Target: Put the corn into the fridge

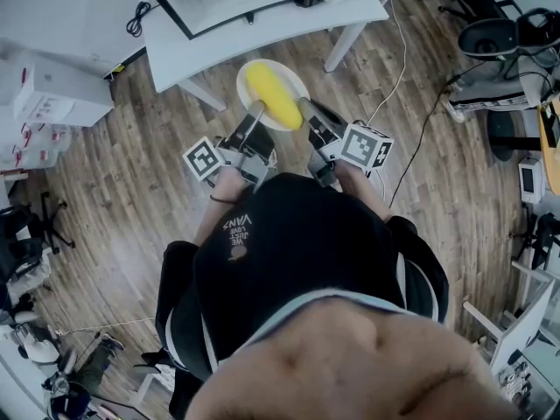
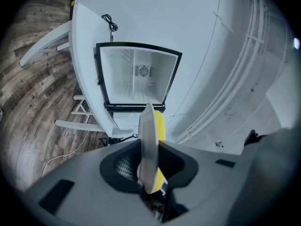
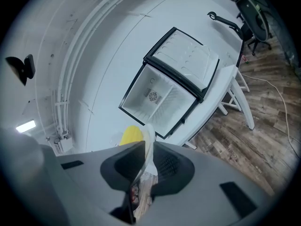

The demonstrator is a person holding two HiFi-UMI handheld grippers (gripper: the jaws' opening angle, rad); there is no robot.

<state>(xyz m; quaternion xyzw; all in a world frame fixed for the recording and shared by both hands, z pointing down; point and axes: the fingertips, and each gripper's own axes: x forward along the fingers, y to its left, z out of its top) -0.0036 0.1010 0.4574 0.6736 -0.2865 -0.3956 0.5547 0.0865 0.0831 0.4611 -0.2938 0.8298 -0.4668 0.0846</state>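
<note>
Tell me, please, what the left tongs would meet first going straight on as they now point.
Likely the open fridge: the left tongs, shut on the plate carrying the corn, point into its opening, though depth is unclear.

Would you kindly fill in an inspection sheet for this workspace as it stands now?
Surface: white table, with the fridge standing open on it.
Job's things: corn lies on a plate, held short of the fridge.
Clutter: boxes at the left.
Grippers: left gripper and right gripper each shut on the plate's rim.
Cables: black cable on the table; white cable across the floor.
Surroundings: wooden floor, office chairs.
</note>
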